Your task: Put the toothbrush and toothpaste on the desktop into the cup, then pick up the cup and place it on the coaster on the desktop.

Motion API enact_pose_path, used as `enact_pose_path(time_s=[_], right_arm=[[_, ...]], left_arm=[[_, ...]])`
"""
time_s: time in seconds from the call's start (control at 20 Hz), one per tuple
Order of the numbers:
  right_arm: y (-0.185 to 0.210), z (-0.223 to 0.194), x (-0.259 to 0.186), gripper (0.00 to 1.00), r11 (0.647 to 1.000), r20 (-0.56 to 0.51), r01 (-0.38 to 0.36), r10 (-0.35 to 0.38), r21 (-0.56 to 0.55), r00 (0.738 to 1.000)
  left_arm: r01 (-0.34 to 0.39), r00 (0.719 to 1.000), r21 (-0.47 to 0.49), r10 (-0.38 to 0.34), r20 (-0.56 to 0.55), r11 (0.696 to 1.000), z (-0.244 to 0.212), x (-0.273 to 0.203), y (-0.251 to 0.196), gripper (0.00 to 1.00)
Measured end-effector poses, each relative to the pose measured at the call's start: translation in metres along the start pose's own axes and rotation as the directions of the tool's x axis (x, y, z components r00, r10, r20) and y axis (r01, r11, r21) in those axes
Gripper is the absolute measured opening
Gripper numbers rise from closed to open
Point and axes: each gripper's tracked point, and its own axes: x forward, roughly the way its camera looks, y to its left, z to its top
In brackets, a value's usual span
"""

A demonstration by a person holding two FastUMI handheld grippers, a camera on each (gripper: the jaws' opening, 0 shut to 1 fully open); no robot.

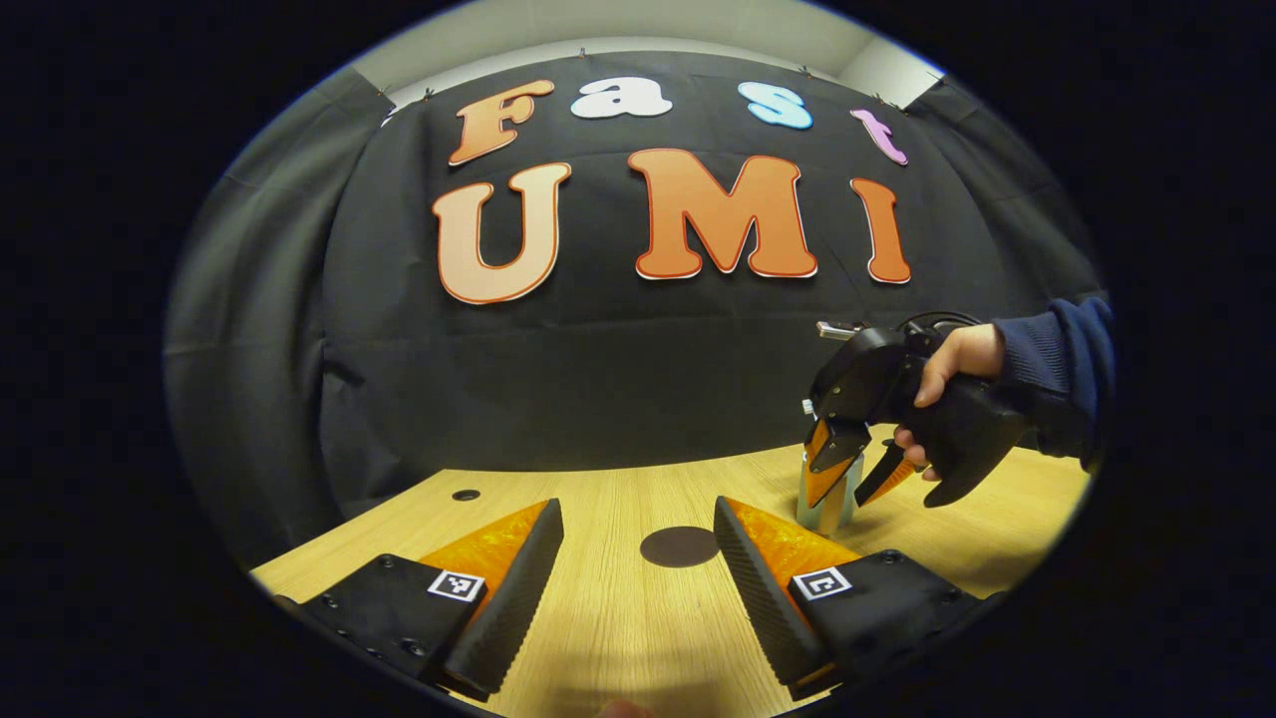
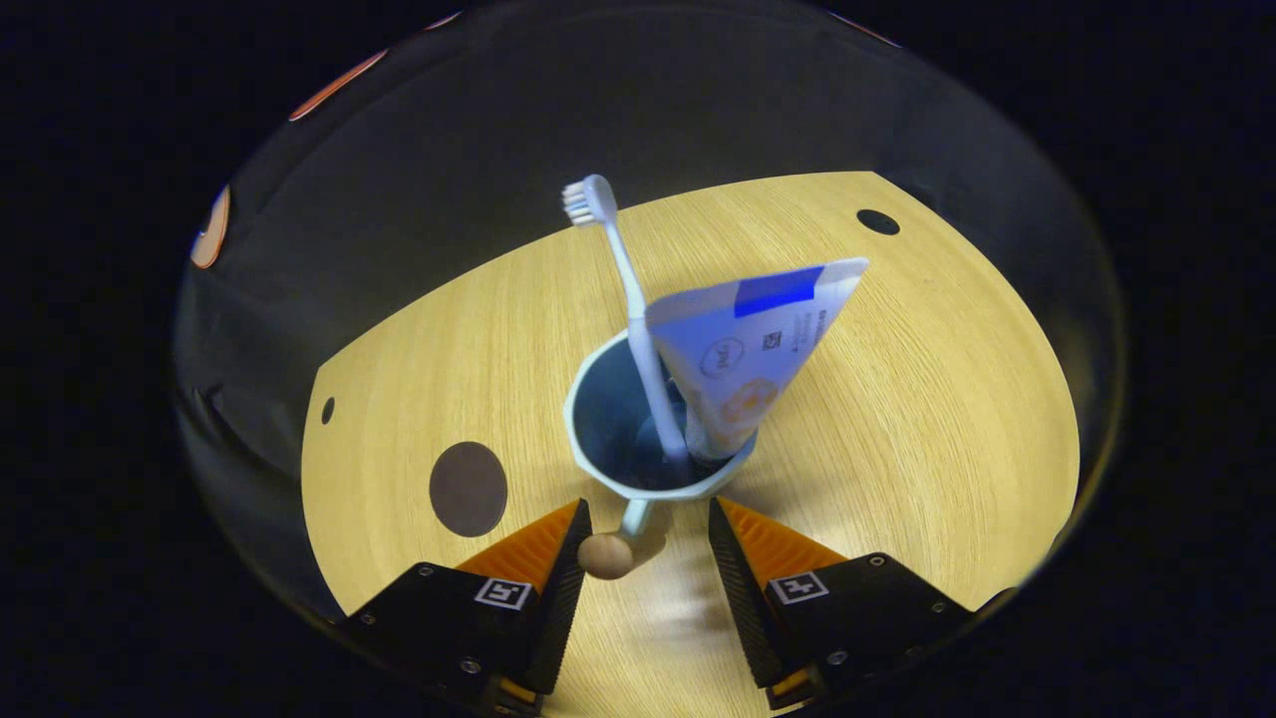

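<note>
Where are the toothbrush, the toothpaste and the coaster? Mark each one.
toothbrush (image 2: pixel 630 299): right gripper view, on the handle above the cup rim.
toothpaste (image 2: pixel 758 344): right gripper view, on the flat body of the tube.
coaster (image 2: pixel 468 489): right gripper view, at the middle of the dark disc.

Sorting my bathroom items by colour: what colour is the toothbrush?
Pale blue-white toothbrush, standing in the cup; clearest in the right gripper view.

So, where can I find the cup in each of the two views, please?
Left gripper view: the cup stands right of centre on the desk, partly behind the right gripper.
Right gripper view: the cup is at centre, just above that gripper's fingertips.
Shared landmark: the dark round coaster.
</note>
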Motion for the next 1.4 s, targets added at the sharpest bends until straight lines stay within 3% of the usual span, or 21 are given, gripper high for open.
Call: enact_pose_path(time_s=[0.25, 0.4, 0.45, 0.5, 0.75, 0.8, 1.05, 1.4], right_arm=[[-0.016, 0.004, 0.008, 0.67, 0.998, 0.015, 0.053, -0.052, -0.019, 0.999], [-0.023, 0.003, 0.008, 0.53, 0.998, 0.010, 0.050, -0.049, -0.043, 0.999], [-0.029, 0.005, 0.007, 0.53, 0.997, 0.015, 0.066, -0.065, -0.047, 0.998], [-0.033, 0.007, 0.008, 0.36, 0.995, 0.028, 0.082, -0.081, -0.062, 0.996], [-0.036, 0.009, 0.008, 0.19, 0.989, 0.044, 0.093, -0.088, -0.117, 0.995], [-0.035, 0.010, 0.007, 0.24, 0.989, 0.044, 0.092, -0.088, -0.114, 0.995], [-0.033, 0.012, 0.006, 0.23, 0.988, 0.061, 0.054, -0.045, -0.144, 0.997], [-0.030, 0.018, 0.007, 0.22, 0.961, 0.095, 0.003, 0.024, -0.276, 0.995]], left_arm=[[0.002, 1.000, -0.024, -0.003, -0.025, 1.000, -0.010, -0.001, 0.001, 0.96], [0.005, 0.999, -0.032, -0.006, -0.032, 0.999, -0.014, -0.003, 0.000, 0.96], [0.007, 1.000, -0.038, -0.008, -0.030, 0.999, -0.015, -0.002, -0.002, 0.97], [0.010, 0.999, -0.046, -0.012, -0.031, 0.999, -0.016, -0.004, -0.004, 0.96], [0.014, 0.999, -0.048, -0.016, -0.051, 0.999, -0.025, -0.008, -0.010, 0.96], [0.013, 0.998, -0.045, -0.015, -0.058, 0.999, -0.026, -0.008, -0.011, 0.96], [0.010, 0.998, -0.033, -0.012, -0.056, 0.999, -0.028, -0.014, -0.014, 0.96], [0.012, 0.998, -0.032, -0.014, -0.066, 0.999, -0.032, -0.019, -0.017, 0.96]])
